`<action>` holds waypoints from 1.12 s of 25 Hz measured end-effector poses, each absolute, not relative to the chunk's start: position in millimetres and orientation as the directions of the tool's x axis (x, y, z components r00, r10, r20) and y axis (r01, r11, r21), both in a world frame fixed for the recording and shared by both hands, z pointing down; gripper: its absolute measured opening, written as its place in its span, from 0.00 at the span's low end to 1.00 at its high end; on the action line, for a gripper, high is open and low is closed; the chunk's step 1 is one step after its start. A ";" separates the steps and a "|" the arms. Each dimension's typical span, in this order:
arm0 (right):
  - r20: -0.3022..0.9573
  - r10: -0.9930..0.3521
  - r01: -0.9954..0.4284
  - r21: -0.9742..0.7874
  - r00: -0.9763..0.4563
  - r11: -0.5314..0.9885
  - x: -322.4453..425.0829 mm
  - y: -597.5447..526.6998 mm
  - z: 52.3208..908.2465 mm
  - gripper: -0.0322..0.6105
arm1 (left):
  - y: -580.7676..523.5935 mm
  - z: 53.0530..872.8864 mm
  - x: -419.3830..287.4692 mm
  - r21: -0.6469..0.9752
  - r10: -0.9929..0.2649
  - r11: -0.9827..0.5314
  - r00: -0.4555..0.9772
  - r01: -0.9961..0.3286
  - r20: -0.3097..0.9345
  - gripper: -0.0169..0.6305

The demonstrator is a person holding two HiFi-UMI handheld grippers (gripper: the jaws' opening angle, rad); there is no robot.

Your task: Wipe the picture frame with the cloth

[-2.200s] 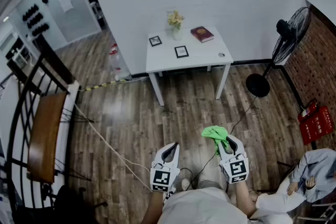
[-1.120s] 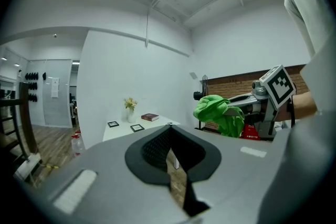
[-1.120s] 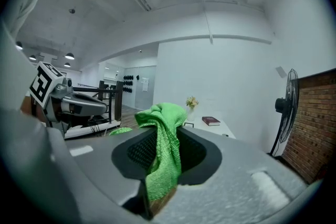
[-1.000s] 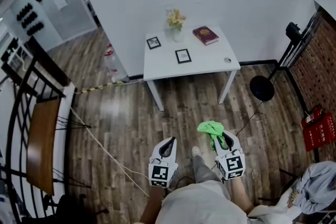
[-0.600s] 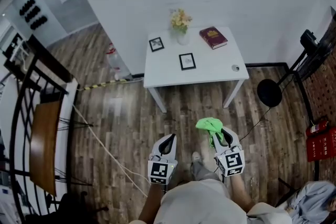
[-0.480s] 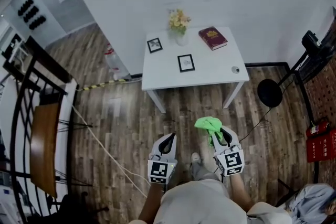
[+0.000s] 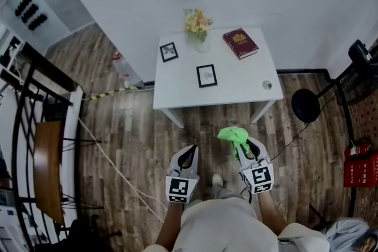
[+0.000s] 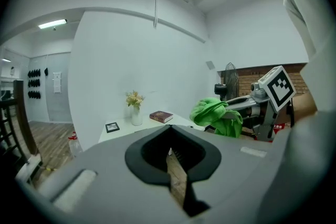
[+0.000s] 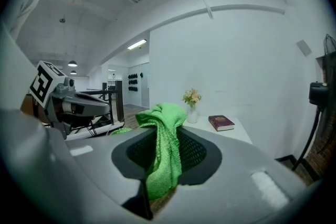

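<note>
Head view gives us the whole layout: a white table (image 7: 236, 82) against the wall, one picture frame (image 7: 206, 75) lying mid-table, and a second frame (image 7: 168, 51) toward the back-left corner. That one sits near the flower vase (image 7: 198, 32), with a red book (image 7: 240, 43) at the back right. Both tools hover over the wood floor (image 7: 136, 127), just short of the table's near edge.

Right gripper view loses both frames behind its own body and shows only vase and book. But it settles the grip: the right gripper (image 9: 157, 162) has its jaws pinched tight on the green cloth (image 9: 167, 139), which bunches above them and hangs down through.

Left gripper view: the left gripper (image 8: 171, 153) has its jaws pressed together with nothing between them, and only the far frame is visible past it.
</note>
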State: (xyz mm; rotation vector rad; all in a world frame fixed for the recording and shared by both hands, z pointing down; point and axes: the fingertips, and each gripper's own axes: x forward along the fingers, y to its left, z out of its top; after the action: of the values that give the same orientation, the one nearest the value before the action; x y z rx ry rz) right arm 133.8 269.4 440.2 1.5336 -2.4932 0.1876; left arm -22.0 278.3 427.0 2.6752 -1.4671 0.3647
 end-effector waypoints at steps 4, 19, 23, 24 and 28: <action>0.243 -0.861 -0.888 0.002 -0.446 0.460 135.5 249.1 438.5 0.19 | 257.8 423.6 -20.1 -0.054 -0.831 -0.530 0.505 -0.846 0.234 0.06; 0.219 -0.872 -0.893 0.001 -0.438 0.450 134.1 180.2 435.0 0.19 | 195.8 421.9 -24.8 -0.069 -0.839 -0.524 0.501 -0.849 0.212 0.06; 0.224 -0.876 -0.899 0.003 -0.426 0.438 130.3 155.6 438.6 0.19 | 170.5 425.4 -27.5 -0.072 -0.832 -0.536 0.513 -0.841 0.210 0.06; 0.227 -0.878 -0.901 0.004 -0.421 0.433 129.5 149.2 439.7 0.19 | 163.8 426.4 -28.5 -0.071 -0.830 -0.540 0.517 -0.838 0.210 0.06; 0.242 -0.881 -0.908 0.003 -0.406 0.419 122.3 118.8 444.5 0.19 | 131.6 433.3 -34.0 -0.058 -0.814 -0.562 0.539 -0.825 0.217 0.06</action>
State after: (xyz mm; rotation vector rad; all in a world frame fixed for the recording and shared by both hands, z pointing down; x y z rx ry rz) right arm 122.3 118.8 444.5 1.5792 -2.4661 0.1904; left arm -34.0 131.6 433.3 2.7108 -1.4447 0.3406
